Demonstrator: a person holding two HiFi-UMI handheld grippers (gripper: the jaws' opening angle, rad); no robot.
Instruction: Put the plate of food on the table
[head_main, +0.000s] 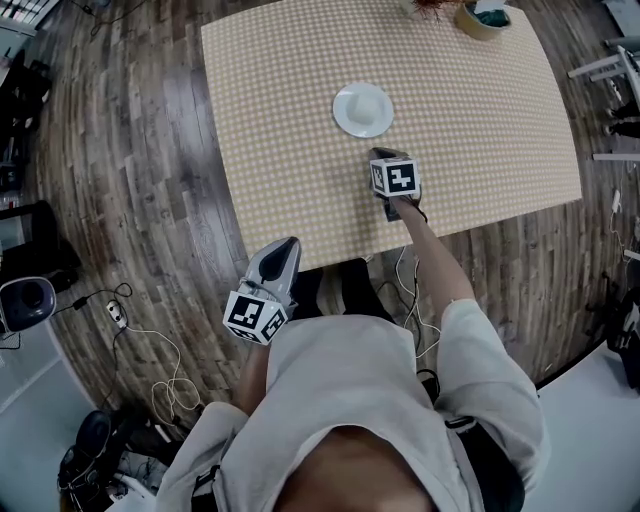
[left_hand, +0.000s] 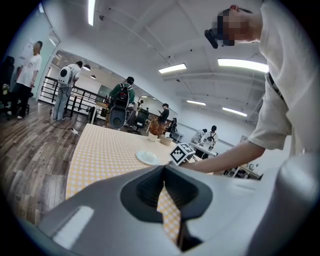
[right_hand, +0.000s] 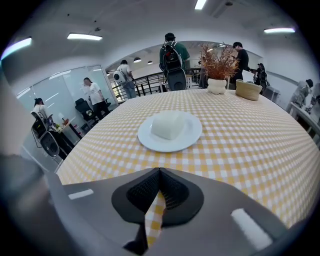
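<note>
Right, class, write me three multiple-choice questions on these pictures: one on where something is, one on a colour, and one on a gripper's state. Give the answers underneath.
1. Where does the plate stand?
A. On the wooden floor
B. On the checked table
C. On the person's lap

2. What colour is the plate?
A. White
B. Blue
C. Black

3. How do the jaws of the right gripper stand?
A. Wide apart
B. Clamped on the plate's rim
C. Together, with nothing between them

Answers:
1 B: the head view shows the plate resting on the checked cloth near the table's middle.
2 A: it is plain white in both the head view and the right gripper view.
3 C: the right gripper view shows the pads meeting, with the plate lying beyond them, untouched.
</note>
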